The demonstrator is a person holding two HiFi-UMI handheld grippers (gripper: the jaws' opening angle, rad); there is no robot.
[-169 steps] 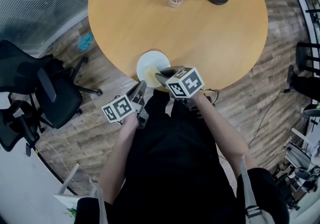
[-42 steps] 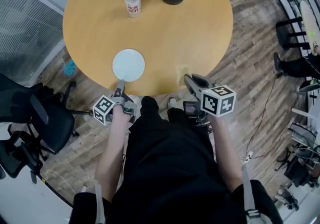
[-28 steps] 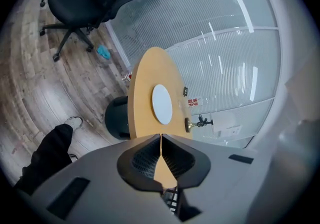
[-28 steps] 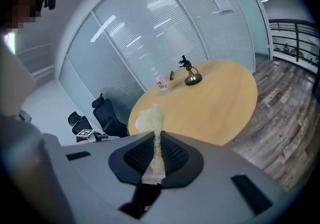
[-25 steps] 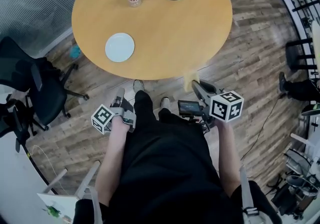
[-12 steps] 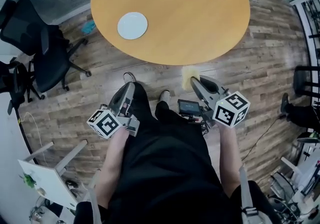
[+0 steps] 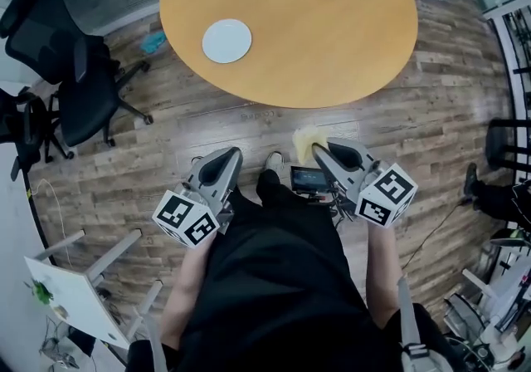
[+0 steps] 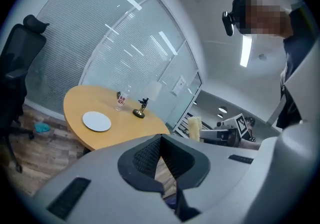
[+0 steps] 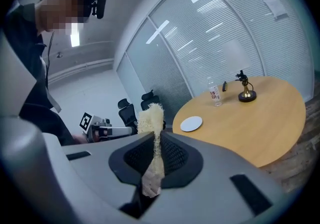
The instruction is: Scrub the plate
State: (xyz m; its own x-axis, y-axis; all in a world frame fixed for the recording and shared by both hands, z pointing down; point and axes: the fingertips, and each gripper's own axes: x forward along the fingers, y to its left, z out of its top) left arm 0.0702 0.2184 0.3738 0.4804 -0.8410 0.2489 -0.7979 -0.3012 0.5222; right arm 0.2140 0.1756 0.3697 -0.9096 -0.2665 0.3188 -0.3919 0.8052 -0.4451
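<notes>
Wood-plank floor point(image 7: 431, 113) under you, the round table point(image 7: 332, 46) ahead, and both grippers are held off its near edge. Your left gripper point(image 7: 230, 154) has its fingers pressed together, nothing between them. Your right gripper point(image 7: 319, 149) pinches the yellow sponge point(image 7: 304, 143) in its fingers. The white plate point(image 7: 226, 40) lies flat by the table's left edge, well apart from both.

White plate point(image 7: 226, 40), tan table point(image 7: 332, 46), pale yellow sponge point(image 7: 304, 144), grey-brown wood-grain floor point(image 7: 124, 171)
</notes>
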